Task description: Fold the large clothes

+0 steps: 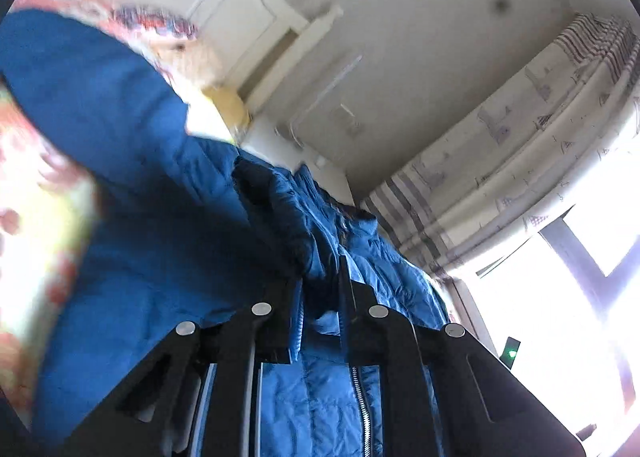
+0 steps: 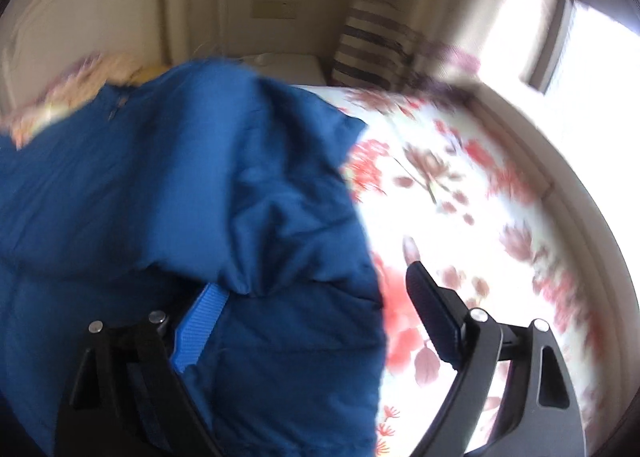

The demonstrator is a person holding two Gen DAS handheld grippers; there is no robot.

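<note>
Blue quilted nylon everywhere, basically. It's a puffy down-style jacket [image 1: 168, 217] with a metal zipper [image 1: 362, 405] running up the front, and it's lying on a bed with a red-flowered bedspread [image 2: 460, 185].

Left gripper [image 1: 320, 285] has its fingers pulled in narrow and looks clamped on a fold of the jacket near the zipper edge, with fabric bunched between them and hanging up past the tips. Right gripper [image 2: 304, 297] is spread wide; the jacket is draped over its left finger, where a ribbed blue pad [image 2: 200, 321] pokes out, while the other finger sits clear over the bedspread. So it's not gripping anything that I can see.

My guess on handling: light for its size, squishy, and that shell fabric is slick, so a shallow pinch will probably slide off. It'll also spring back and trap air, so folds won't stay crisp unless pressed flat. I'd grab at seams, the hem or the zipper tape where there's some structure, not mid-panel where you only catch a puff of filling.

Both views are pretty blurry, so exact contact is hard to call.
</note>
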